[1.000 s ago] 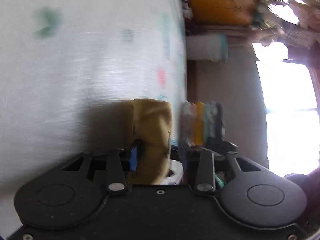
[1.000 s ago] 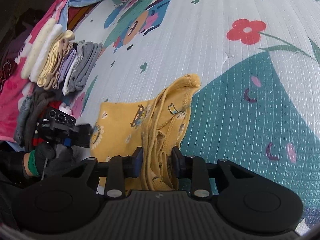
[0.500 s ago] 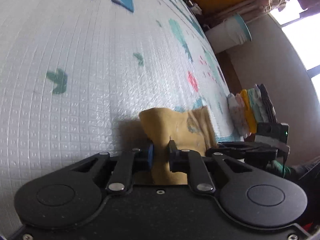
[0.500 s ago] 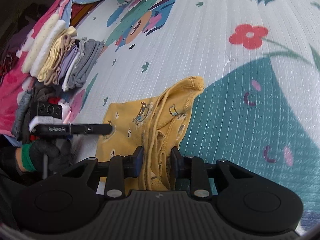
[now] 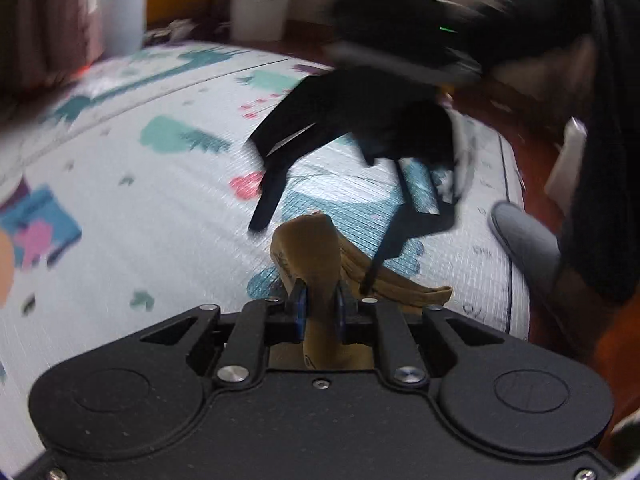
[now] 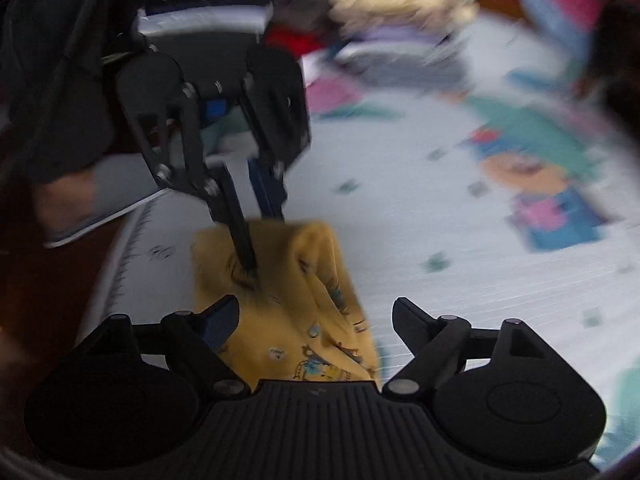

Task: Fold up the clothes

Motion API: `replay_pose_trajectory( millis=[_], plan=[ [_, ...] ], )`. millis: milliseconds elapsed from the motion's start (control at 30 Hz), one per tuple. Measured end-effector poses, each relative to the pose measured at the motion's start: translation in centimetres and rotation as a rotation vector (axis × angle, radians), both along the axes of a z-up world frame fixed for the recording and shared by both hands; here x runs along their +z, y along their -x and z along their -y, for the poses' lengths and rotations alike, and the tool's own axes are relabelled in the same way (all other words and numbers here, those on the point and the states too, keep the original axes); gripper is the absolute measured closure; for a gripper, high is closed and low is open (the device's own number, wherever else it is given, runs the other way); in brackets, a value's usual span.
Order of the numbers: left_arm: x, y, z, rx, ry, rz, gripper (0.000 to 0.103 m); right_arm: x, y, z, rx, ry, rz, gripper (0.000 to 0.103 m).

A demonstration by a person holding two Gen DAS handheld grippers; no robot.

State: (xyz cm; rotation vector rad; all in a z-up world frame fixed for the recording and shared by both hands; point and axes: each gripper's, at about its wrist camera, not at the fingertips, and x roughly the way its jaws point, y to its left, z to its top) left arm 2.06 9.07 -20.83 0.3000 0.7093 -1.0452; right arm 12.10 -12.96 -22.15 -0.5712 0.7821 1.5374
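A small yellow printed garment (image 6: 288,296) lies bunched on the patterned play mat (image 6: 460,272). My left gripper (image 5: 319,308) is shut on a fold of the yellow garment (image 5: 316,256). It shows in the right wrist view (image 6: 256,224), coming down from the upper left onto the cloth. My right gripper (image 6: 316,320) is open, its jaws wide apart above the near part of the garment. It shows in the left wrist view (image 5: 316,236) as a blurred black shape with spread fingers over the cloth.
A stack of folded clothes (image 6: 400,20) lies blurred at the far edge of the mat. White buckets (image 5: 260,0) and a plant pot (image 5: 120,8) stand beyond the mat (image 5: 120,200). The person's grey-socked foot (image 5: 528,240) rests at the mat's right edge.
My right gripper has let go of the garment and opened wide. Both views have swung sharply. My left gripper still holds the garment's fold.
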Motion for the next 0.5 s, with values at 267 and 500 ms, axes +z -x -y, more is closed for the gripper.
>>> replay_pose_trajectory(
  millis=[267,500],
  plan=[
    [-1.7,-4.0,0.7,0.103,0.076,-0.173,0.029,-1.1,-1.3,-0.1,-0.055,-0.012,-0.19,0.066],
    [-5.8,-6.6,0.0,0.147,0.207,-0.396,0.025,0.1,-0.8,1.5,-0.131,-0.088,-0.16,0.075]
  ],
)
